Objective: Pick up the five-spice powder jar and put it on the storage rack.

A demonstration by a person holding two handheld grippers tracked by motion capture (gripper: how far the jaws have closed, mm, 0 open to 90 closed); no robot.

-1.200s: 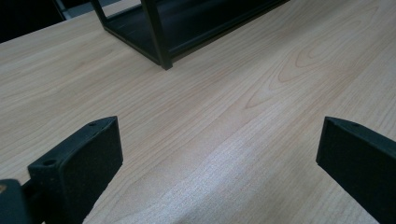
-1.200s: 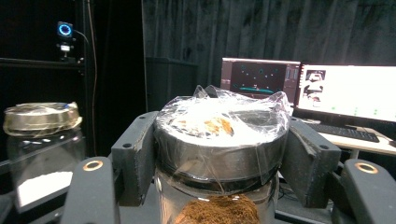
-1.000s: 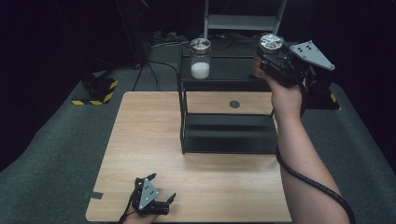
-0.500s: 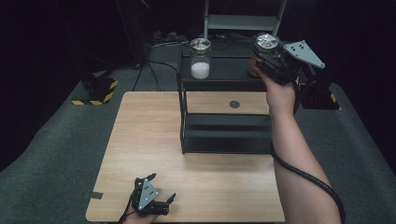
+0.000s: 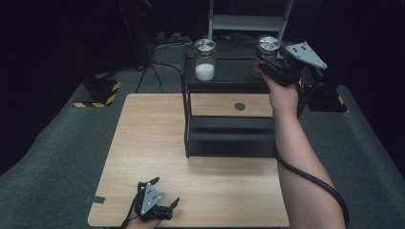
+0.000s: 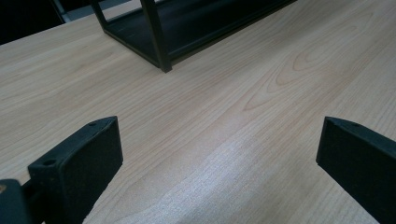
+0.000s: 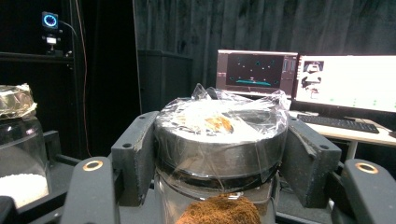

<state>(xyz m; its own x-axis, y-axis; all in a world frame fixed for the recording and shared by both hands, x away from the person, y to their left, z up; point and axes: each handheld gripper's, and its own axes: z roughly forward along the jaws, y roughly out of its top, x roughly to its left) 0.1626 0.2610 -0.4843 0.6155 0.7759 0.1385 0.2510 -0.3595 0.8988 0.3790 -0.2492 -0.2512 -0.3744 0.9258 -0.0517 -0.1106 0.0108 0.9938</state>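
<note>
A glass jar of brown powder [image 5: 267,47] [image 7: 219,135], with a silver lid under clear film, is at the right end of the black rack's top shelf [image 5: 229,76]. My right gripper [image 5: 265,61] [image 7: 219,158] is shut on it just below the lid, one pad on each side. I cannot tell whether the jar rests on the shelf. A second jar with white grains [image 5: 205,59] [image 7: 16,154] stands on the same shelf to the left. My left gripper [image 5: 165,191] [image 6: 219,154] lies open at the table's front edge with only bare wood between its jaws.
The black two-level rack [image 5: 229,136] [image 6: 187,28] stands on the far half of the wooden table [image 5: 143,143]. A small dark disc [image 5: 239,106] lies on the table under it. A yellow-and-black striped block [image 5: 95,93] sits on the floor at left. Monitors [image 7: 345,81] stand behind.
My right gripper has shifted slightly to the left with the brown-powder jar in it. The left gripper has not moved.
</note>
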